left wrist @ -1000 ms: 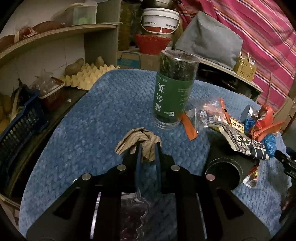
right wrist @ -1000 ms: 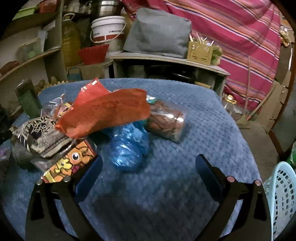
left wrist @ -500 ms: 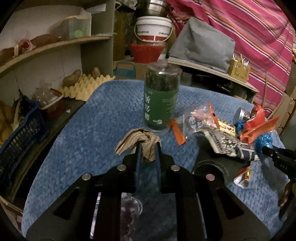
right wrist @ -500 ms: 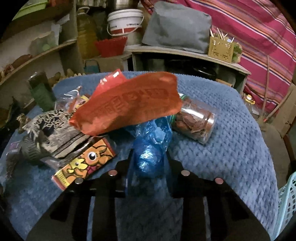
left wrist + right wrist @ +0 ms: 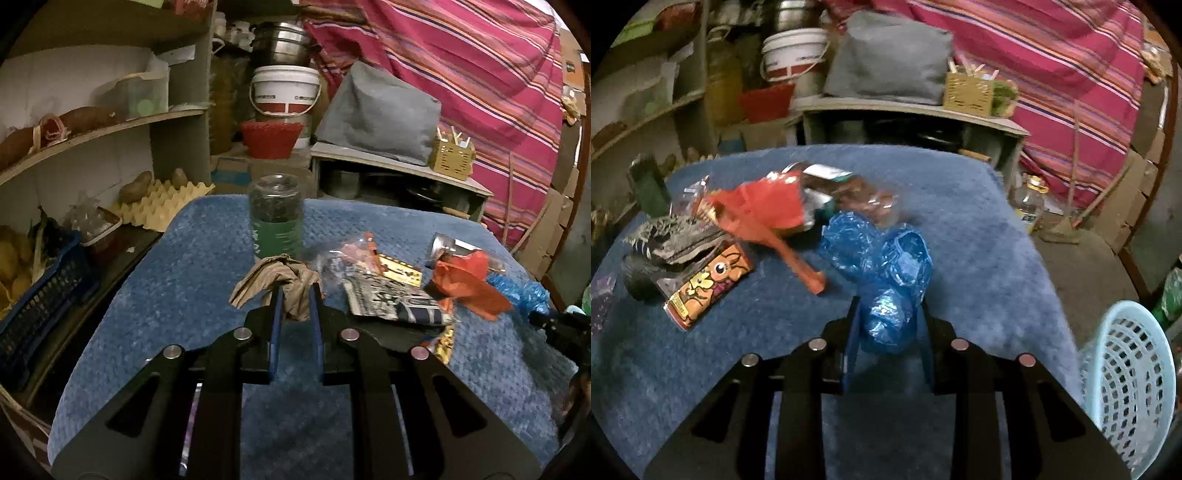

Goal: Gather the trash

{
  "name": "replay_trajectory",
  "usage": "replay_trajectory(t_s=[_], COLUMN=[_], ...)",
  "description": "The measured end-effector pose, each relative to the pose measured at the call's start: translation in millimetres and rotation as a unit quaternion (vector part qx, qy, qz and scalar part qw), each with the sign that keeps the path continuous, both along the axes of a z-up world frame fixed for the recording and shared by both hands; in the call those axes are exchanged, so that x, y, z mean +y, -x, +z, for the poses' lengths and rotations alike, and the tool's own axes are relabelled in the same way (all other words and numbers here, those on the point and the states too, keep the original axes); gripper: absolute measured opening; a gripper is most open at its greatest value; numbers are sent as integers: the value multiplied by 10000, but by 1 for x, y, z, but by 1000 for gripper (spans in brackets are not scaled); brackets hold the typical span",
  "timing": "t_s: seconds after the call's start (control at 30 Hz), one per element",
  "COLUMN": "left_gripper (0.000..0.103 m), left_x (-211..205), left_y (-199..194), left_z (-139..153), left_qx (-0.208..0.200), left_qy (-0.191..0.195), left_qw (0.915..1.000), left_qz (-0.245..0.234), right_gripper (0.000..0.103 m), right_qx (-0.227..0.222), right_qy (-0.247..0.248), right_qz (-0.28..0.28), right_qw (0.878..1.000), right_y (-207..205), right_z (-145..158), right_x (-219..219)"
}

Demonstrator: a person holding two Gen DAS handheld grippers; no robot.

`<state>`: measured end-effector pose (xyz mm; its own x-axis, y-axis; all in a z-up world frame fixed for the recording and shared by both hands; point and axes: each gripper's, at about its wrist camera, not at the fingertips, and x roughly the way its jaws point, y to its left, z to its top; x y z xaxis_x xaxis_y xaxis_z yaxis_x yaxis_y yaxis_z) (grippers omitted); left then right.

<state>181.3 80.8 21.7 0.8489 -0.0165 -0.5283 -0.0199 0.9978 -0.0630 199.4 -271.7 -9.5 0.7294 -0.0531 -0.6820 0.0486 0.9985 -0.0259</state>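
Note:
My left gripper [image 5: 294, 291] is shut on a crumpled brown paper wad [image 5: 280, 284] and holds it above the blue cloth-covered table [image 5: 177, 280]. My right gripper [image 5: 888, 306] is shut on a crumpled blue plastic bag [image 5: 886, 273], lifted off the table [image 5: 979, 229]. The blue bag also shows in the left wrist view [image 5: 517, 291]. A red wrapper [image 5: 761, 210], an orange cartoon snack pack [image 5: 705, 288] and a black-and-white patterned bag [image 5: 672, 240] lie in a pile left of the right gripper.
A tall green tea jar [image 5: 275, 221] stands behind the paper wad. A clear jar [image 5: 864, 199] lies on its side behind the blue bag. A light blue basket [image 5: 1130, 384] stands off the table's right edge. Shelves, egg trays [image 5: 162, 203] and a dark blue crate [image 5: 37, 306] are left.
My right gripper closed on the blue plastic bag and lifted it back toward the table's right side. My left gripper rose with the brown paper wad still in it.

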Motion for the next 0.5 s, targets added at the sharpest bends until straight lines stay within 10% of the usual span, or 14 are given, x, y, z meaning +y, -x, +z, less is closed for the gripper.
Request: replay_trajectory(t_s=[0.4,0.5], left_gripper=[13,0], left_x=[-81,-108], left_y=[17,24], left_z=[20,21], left_qx=[-118,-138], left_qy=[-334,-419], left_qw=[9982,9970], left_qz=[-488,-643], right_gripper=[29,29], right_qx=[-286,-441], right_qy=[-334,-445], right_qz=[99,104], right_qw=[9990,9980], right_y=[35,45], right_z=[22,29], right_x=[-32,-43])
